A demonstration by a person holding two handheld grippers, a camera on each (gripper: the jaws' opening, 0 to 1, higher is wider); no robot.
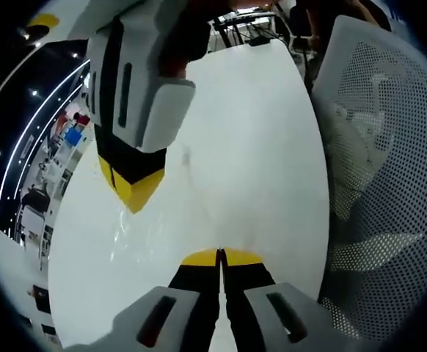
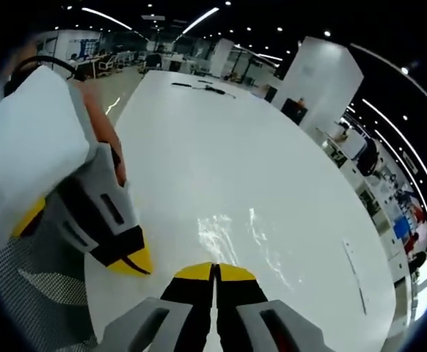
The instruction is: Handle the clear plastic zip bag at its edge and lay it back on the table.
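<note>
Lying flat on white bench (image 2: pixel 272 169): clear zip bag (image 2: pixel 235 235) | hovering just above, fingers clenched, empty: left gripper (image 1: pixel 220 257), right gripper (image 2: pixel 215 270)

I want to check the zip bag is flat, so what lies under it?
Under the clear zip bag the white table shows through its glare and creases. Both grippers, the left and right, have jaws closed at the bag's edge, covering what lies beneath.
</note>
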